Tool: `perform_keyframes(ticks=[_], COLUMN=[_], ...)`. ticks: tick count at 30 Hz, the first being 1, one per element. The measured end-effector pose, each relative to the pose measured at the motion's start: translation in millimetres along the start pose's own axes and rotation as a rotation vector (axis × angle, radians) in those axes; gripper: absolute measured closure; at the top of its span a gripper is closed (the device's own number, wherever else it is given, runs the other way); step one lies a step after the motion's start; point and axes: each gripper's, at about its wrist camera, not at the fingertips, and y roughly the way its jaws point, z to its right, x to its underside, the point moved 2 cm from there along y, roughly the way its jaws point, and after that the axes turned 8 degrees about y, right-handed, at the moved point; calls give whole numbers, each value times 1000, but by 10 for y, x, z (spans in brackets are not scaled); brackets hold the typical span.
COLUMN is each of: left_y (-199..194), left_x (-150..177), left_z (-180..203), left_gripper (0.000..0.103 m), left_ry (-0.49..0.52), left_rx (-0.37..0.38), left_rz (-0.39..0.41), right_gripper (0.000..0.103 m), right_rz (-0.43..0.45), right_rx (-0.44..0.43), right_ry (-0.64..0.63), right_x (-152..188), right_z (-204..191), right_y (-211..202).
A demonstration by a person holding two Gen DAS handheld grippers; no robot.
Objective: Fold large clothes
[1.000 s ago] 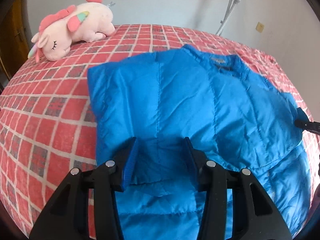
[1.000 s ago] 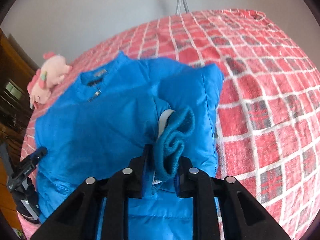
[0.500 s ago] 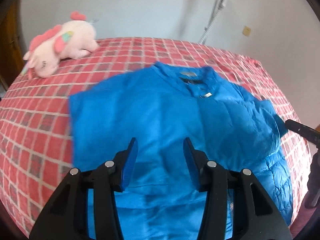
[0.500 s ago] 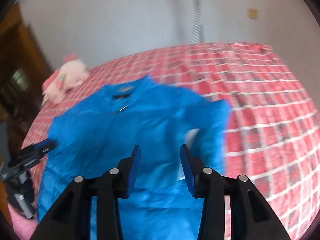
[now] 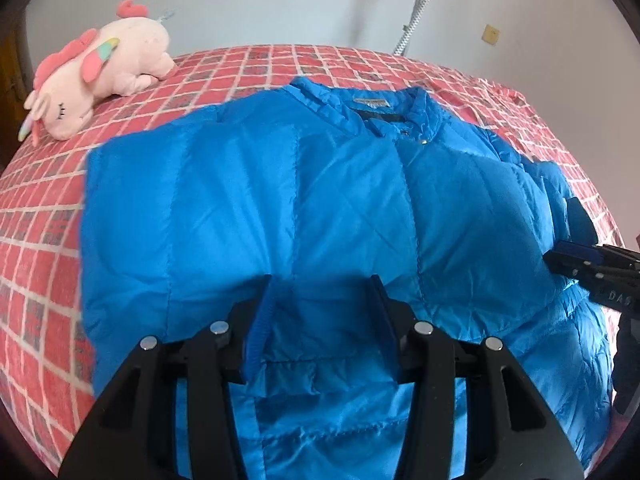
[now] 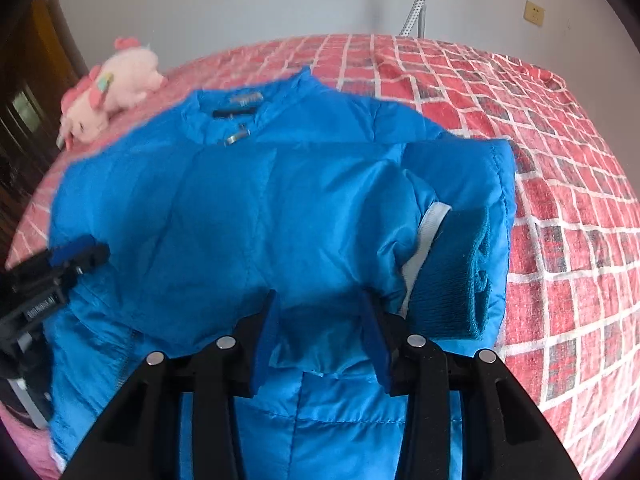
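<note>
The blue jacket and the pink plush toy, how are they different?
The blue jacket is big and spread flat; the pink plush toy is small and puffy. The jacket lies mid-bed under both open hand-held grippers, left and right; the toy lies apart. Both rest on the red checked bedspread.

Red-checked bed (image 5: 52,216) — blue jacket (image 5: 320,208), pink plush unicorn (image 5: 100,64)

**Jacket across the bed, tongs at its near edge**

I see the jacket (image 5: 320,208) spread on the bed (image 5: 40,240), collar (image 5: 384,108) toward the far wall. The plush toy (image 5: 100,76) lies behind it to the left. My left tongs (image 5: 322,320) and right tongs (image 6: 322,332) straddle its near hem, folded sleeve cuff (image 6: 452,276) on its right.
</note>
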Motion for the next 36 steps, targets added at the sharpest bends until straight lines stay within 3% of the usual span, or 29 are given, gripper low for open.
perform_keyframes(ticks=[3,6,9,12,17,21,25,29,36], left_y=[-139,-167,-49,85,134,65,-424,-929,-1399], left_x=[-139,-230,-227,-190,-153,-146,-89,205,1250], left_z=[-39,-125,-268,-369,-325,-358,-361,-330,-447], left_gripper=[49,47,48,48,47,47,38,28,26], left_ry=[-19,-48,-60,-71,-22,-43,-58,-12,-10], left_rx=[-10,-13,-87,-63,-99,-85,-46,-75,-115], left_rz=[56,88,74,44,51,36,57,79,-8], right_gripper=[58,52,52,52,49,48,48,40,32], right_rz=[80,134,102,61,72,102,153,163,150], right_rx=[-27,6,13,25,46,-36,-120,-198,-145], right_ry=[6,-4,24,8,-10,31,39,31,-17], right_x=[-67,-154,-212,-194,-126,-133,-88,214,1204], right_z=[-15,-22,65,103,79,164,181,233,483], right_y=[-215,-274,-87,120,187,74,-404,-822,-1202])
